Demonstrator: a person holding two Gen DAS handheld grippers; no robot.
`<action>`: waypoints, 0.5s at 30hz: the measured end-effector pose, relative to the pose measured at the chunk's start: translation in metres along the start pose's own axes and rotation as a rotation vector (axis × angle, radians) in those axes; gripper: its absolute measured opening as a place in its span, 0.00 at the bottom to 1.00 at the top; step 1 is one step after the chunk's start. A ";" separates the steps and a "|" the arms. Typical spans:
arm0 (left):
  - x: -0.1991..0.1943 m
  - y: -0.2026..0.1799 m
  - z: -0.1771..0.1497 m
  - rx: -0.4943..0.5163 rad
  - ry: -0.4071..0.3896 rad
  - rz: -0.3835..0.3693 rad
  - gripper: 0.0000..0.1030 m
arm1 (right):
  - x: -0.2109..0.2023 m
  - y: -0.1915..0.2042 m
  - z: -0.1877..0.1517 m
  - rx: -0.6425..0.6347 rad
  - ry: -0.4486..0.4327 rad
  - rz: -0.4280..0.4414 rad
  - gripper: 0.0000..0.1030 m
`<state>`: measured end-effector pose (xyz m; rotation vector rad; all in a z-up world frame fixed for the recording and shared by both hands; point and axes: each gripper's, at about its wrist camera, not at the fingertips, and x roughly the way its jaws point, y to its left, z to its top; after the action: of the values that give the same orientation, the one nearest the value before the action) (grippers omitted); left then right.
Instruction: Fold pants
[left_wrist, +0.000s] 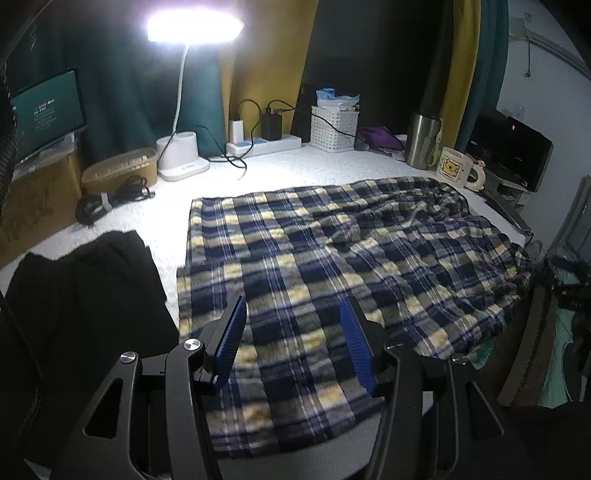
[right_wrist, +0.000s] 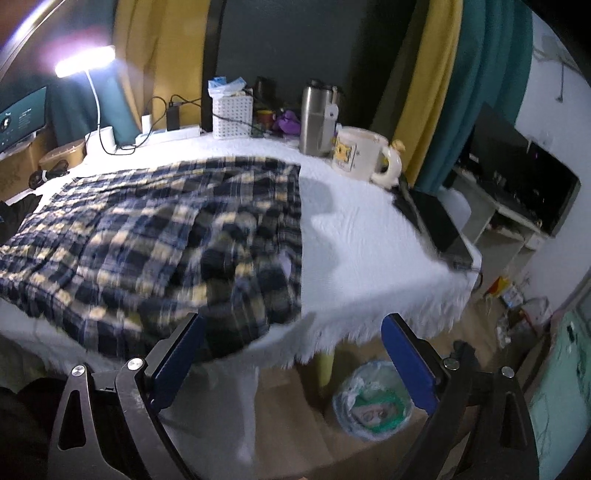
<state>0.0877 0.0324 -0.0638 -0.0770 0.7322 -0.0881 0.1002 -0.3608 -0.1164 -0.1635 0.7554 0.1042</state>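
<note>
White table (left_wrist: 295, 166): pants (left_wrist: 332, 251) beneath parted left claw (left_wrist: 295, 332).

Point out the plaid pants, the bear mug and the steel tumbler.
plaid pants (left_wrist: 332, 251): left wrist view, middle of the spread fabric.
bear mug (left_wrist: 455, 167): left wrist view, front wall at the bear print.
steel tumbler (right_wrist: 316, 118): right wrist view, middle of the metal body.
</note>
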 end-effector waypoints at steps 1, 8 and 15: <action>0.000 -0.001 -0.001 0.002 0.004 -0.001 0.51 | 0.002 0.001 -0.005 0.008 0.011 0.010 0.94; -0.009 -0.004 -0.008 0.001 -0.009 -0.003 0.54 | 0.026 0.025 -0.035 -0.026 0.078 0.002 0.94; -0.010 -0.004 -0.018 0.003 0.001 -0.019 0.63 | 0.045 0.053 -0.038 -0.109 0.065 -0.046 0.94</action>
<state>0.0678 0.0285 -0.0703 -0.0806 0.7324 -0.1074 0.0991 -0.3146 -0.1805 -0.2889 0.8103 0.0964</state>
